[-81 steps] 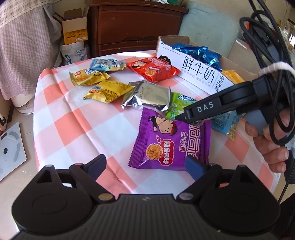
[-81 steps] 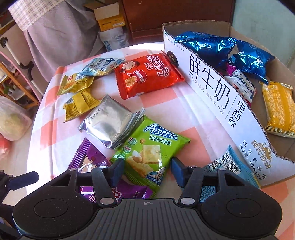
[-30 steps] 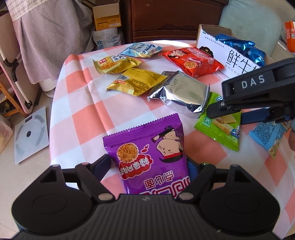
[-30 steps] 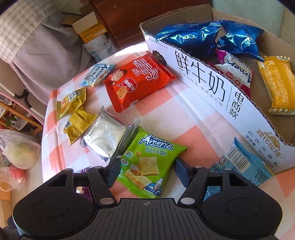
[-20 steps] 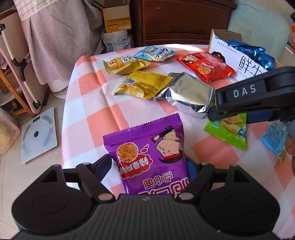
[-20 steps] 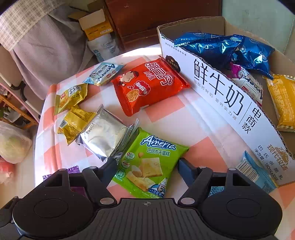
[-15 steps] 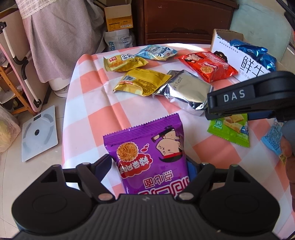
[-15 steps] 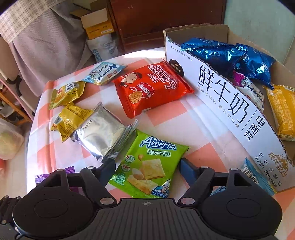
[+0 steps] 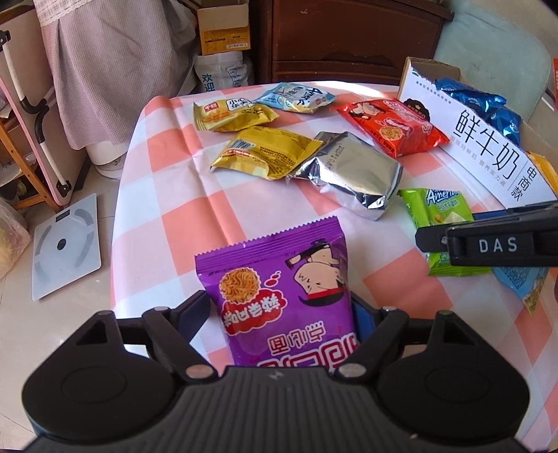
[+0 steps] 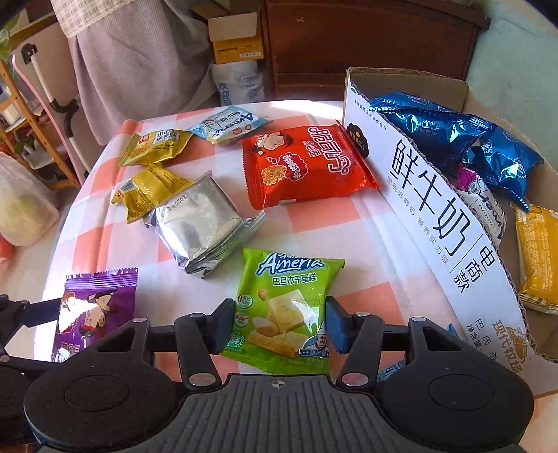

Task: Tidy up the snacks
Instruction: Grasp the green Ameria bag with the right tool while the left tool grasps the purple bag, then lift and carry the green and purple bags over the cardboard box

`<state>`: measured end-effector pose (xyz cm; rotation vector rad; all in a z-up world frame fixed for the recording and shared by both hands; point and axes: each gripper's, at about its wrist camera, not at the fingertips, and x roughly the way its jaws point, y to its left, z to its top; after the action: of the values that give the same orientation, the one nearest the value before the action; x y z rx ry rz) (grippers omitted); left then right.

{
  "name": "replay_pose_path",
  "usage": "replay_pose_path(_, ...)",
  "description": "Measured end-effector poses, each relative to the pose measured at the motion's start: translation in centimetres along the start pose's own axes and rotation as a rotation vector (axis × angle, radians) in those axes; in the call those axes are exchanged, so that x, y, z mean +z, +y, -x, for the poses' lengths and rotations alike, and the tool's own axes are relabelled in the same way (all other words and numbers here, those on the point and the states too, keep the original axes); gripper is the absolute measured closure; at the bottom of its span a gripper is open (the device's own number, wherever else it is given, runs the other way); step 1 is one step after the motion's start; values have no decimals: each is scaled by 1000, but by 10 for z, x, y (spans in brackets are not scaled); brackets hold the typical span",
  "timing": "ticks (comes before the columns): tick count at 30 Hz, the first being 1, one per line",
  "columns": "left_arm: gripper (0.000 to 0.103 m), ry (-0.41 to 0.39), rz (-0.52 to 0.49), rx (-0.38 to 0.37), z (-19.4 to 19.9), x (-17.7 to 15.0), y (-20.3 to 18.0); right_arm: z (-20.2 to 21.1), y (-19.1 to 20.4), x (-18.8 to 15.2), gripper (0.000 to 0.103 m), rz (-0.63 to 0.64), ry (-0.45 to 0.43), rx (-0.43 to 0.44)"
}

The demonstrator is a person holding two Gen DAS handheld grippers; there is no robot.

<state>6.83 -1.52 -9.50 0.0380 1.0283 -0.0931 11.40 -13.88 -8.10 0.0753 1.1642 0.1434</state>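
Green cake packet (image 10: 284,313) sits between the closing jaws of the right gripper (image 10: 279,324) (pads at its edges); purple noodle bag (image 9: 282,299) is clamped upright in the left gripper (image 9: 279,313).

I am working in a lived-in room of a home, not a lab or a shop. The surface (image 9: 174,223) wears a pink-and-white checked cloth, the kind laid over a family dining table. Behind it stands a dark wooden chest of drawers (image 9: 348,38), with a small cardboard carton (image 9: 223,29) and a printed sack (image 9: 223,75) stacked beside it. A bathroom scale (image 9: 64,245) lies on the pale tiled floor (image 9: 14,348), a checked fabric cover (image 9: 115,66) drapes over furniture, and a pale green upholstered seat (image 9: 495,59) sits at the far right.
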Motion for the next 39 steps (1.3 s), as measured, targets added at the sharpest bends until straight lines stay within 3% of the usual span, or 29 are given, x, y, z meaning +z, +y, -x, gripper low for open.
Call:
replay_pose_path(4, 38, -16, -24, -12, 3, 0, -5, 3, 0, -3, 50, 7, 3, 6)
replay_pose_path(39, 38, -155, 6, -8, 34, 45, -21, 66, -27, 19, 50, -54, -198, 11)
